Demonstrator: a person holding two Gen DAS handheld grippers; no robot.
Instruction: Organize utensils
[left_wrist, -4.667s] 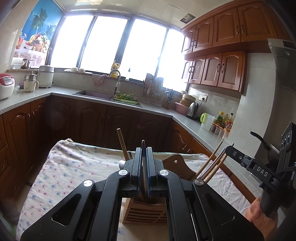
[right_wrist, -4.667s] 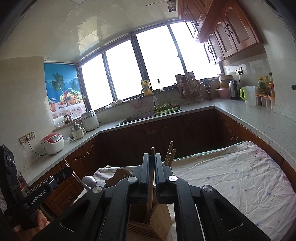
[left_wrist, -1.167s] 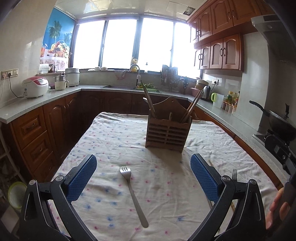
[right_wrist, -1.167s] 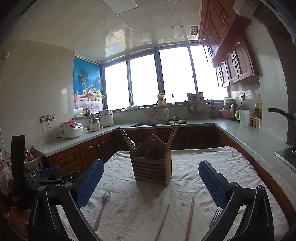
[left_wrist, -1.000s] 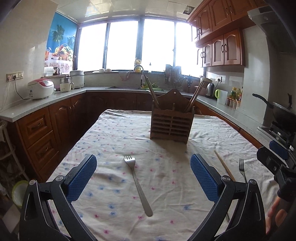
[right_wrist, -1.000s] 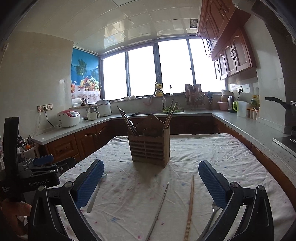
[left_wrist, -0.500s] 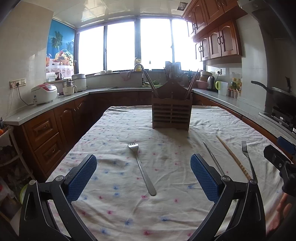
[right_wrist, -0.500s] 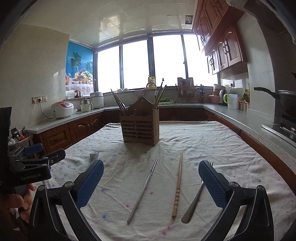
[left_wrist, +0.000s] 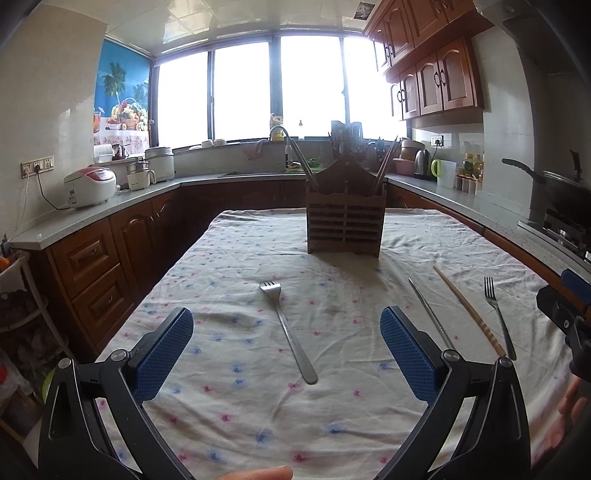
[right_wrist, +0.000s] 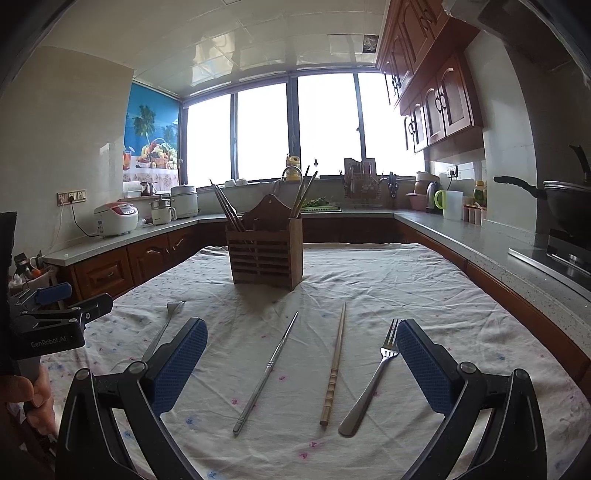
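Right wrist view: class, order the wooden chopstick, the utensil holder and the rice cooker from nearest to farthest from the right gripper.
1. Wooden chopstick, on the cloth between the open fingers.
2. Utensil holder, upright mid-table, ahead.
3. Rice cooker, on the far left counter.

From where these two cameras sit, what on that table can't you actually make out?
- Wooden utensil holder: its inside and compartment dividers are hidden by its slatted front in both views.
- Chopsticks standing in it: their lower ends are hidden inside.
- Left fork: in the right wrist view its handle end passes behind the right gripper's finger.
- Metal chopstick: in the left wrist view its near end is covered by the left gripper's finger.
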